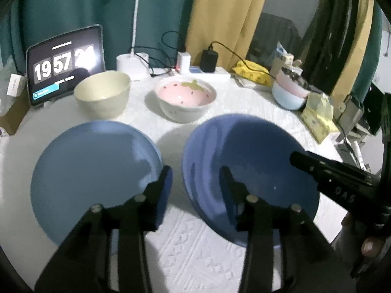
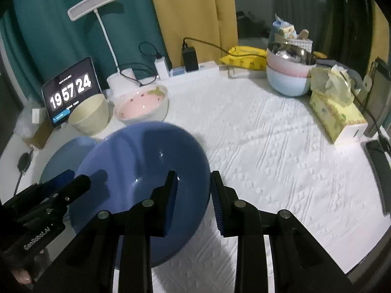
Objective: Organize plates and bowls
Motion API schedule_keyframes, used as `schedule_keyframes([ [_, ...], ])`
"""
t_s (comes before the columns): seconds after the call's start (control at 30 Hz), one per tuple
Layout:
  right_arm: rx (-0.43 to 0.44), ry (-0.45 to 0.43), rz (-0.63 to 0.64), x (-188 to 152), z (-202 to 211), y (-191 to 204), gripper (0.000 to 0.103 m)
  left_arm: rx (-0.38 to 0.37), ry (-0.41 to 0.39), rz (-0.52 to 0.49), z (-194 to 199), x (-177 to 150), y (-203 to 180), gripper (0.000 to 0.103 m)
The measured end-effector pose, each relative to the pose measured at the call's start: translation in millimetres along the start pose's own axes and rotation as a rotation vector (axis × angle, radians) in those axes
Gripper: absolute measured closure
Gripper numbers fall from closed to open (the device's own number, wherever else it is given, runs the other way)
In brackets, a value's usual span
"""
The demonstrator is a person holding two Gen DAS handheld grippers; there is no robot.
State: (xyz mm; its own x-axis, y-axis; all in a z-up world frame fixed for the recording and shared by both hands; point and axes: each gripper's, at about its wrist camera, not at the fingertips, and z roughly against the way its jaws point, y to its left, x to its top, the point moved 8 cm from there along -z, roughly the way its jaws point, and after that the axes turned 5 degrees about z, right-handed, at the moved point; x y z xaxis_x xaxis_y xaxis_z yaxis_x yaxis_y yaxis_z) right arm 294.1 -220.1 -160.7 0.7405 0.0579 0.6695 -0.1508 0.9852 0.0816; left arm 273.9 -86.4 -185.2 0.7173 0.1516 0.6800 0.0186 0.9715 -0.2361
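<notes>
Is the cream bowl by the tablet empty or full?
Empty as far as visible: the cream bowl stands upright, showing only bare inner wall.

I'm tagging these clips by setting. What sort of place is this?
Most likely a room in a home, not a lab: a table with a white textured cloth, curtains behind it, and household clutter such as a tissue box and a desk lamp.
</notes>
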Motion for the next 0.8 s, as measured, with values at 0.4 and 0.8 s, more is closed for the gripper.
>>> schedule_keyframes([
  [0.4, -0.002, -0.053, 0.050, 33, 7, 9, 0.074, 0.010, -0.073, 0.011, 18, 35, 11, 0.058],
  [0.8, 0.021, -0.057, 0.102, 62, -7, 15, 0.074, 0.030, -0.105, 0.022, 14, 66, 20, 0.058],
])
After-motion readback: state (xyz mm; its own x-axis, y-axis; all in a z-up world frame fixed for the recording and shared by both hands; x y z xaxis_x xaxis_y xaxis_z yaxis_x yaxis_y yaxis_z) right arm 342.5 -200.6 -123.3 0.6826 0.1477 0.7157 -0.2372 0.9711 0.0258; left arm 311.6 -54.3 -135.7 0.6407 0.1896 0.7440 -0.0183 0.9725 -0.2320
